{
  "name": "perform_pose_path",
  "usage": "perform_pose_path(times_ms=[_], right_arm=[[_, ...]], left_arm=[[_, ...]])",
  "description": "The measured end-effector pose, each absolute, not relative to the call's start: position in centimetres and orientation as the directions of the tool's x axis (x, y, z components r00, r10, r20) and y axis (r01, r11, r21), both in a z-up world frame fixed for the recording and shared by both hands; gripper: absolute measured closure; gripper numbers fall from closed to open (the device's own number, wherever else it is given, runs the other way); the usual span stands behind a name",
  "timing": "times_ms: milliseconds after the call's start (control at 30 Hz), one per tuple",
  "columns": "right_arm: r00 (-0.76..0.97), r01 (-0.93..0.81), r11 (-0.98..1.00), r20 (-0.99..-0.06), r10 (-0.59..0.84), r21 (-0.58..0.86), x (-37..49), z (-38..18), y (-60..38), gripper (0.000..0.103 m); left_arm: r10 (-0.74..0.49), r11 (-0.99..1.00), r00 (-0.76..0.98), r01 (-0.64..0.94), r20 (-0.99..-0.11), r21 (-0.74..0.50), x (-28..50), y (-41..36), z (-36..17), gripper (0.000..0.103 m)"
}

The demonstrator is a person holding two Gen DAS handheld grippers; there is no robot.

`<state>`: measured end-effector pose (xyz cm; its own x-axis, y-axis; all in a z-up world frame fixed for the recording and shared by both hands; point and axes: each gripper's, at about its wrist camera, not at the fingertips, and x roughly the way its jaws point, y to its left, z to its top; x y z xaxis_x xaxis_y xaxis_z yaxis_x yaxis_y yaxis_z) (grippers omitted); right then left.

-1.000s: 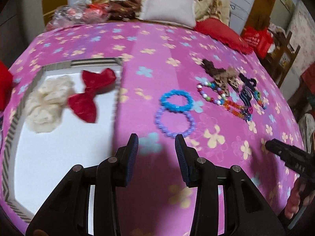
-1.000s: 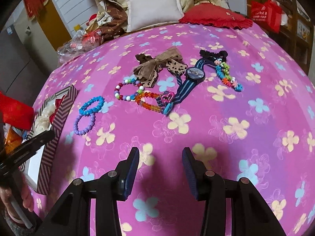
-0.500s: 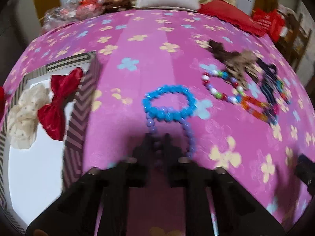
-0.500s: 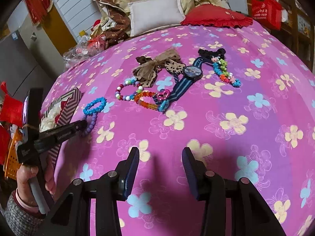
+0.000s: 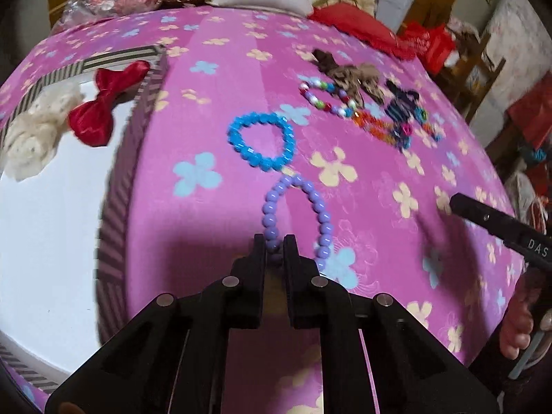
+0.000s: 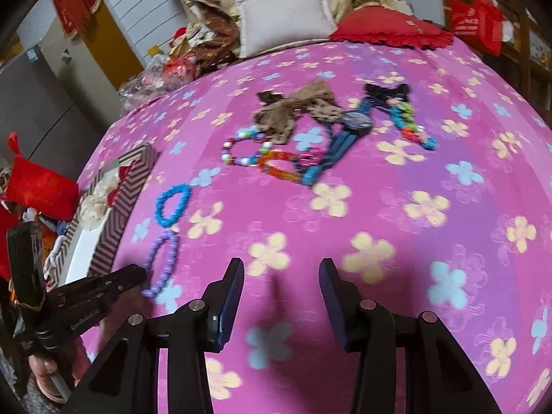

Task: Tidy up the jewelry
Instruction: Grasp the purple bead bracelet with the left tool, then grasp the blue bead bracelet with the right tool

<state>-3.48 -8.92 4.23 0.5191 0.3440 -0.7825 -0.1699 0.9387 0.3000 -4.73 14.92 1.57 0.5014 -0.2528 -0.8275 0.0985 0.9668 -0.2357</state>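
Note:
My left gripper (image 5: pixel 275 246) is shut on the near end of a purple bead bracelet (image 5: pixel 296 214), which is pulled into a long loop on the pink flowered bedspread. It shows from the side in the right wrist view (image 6: pixel 162 262). A blue bead bracelet (image 5: pixel 262 141) lies just beyond it. Farther right lie a multicoloured bead bracelet (image 5: pixel 327 98), an orange bracelet (image 5: pixel 374 126), a brown bow (image 5: pixel 348 72) and a watch (image 6: pixel 357 120). A striped box (image 5: pixel 117 207) at the left holds a red bow (image 5: pixel 103 103) and a cream scrunchie (image 5: pixel 38 127). My right gripper (image 6: pixel 281 272) is open and empty above the bedspread.
Pillows (image 6: pixel 286 20), a red cushion (image 6: pixel 390 32) and crumpled bedding lie at the far edge of the bed. Red bags and furniture stand off the bed at right (image 5: pixel 427 45). The right gripper's body shows at the right edge of the left wrist view (image 5: pixel 500 224).
My left gripper moved forward to the purple bracelet, closed on it and drew it back, stretching it into a long loop. The right gripper stayed open and shifted slightly.

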Motion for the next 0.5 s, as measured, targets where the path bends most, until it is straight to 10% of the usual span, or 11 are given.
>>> perform_pose_path(times_ms=[500], right_arm=[[0.383, -0.394, 0.897, -0.851, 0.359, 0.201, 5.8, 3.1, 6.1, 0.060]], left_arm=[[-0.362, 0.928, 0.493, 0.112, -0.791, -0.355, -5.0, 17.1, 1.5, 0.094]])
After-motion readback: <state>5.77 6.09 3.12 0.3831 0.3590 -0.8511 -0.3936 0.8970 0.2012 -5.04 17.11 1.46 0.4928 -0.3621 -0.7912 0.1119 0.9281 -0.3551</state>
